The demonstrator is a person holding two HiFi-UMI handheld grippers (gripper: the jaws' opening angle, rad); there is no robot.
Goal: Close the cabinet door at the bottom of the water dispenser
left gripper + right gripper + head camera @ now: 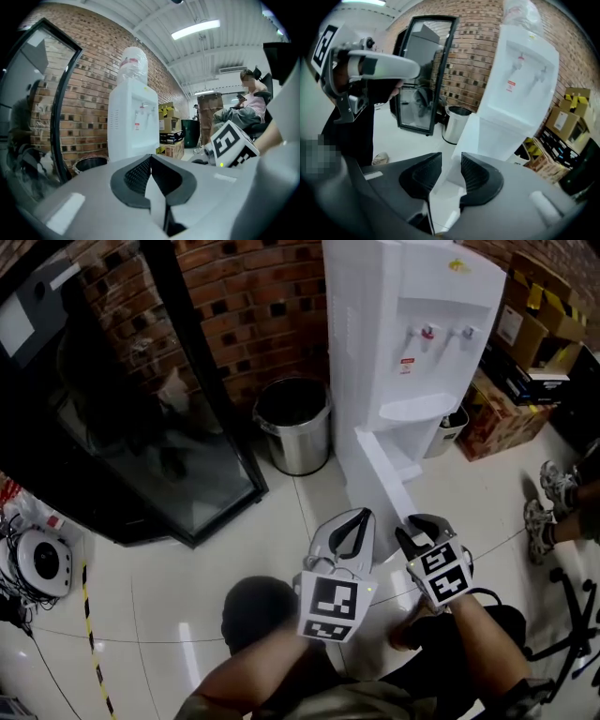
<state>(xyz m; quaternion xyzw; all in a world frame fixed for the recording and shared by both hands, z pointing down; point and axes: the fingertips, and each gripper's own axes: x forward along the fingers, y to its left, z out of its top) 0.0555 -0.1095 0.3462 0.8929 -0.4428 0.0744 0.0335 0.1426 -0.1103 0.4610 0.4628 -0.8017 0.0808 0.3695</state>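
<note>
The white water dispenser [412, 324] stands at one o'clock, a steel bin [295, 427] just beside it at twelve. Its bottom cabinet door [384, 474] hangs wide open, swung out toward the person. The right gripper [417, 524] sits at the door's free edge, jaws parted, gripping nothing. The left gripper [360, 517], just beside it at nine, has its jaws together and empty.

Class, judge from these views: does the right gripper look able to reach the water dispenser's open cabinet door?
Probably yes. The right gripper is right at the free edge of the open cabinet door, jaws apart, and nothing stands between; the steel bin sits off on the door's other side.
</note>
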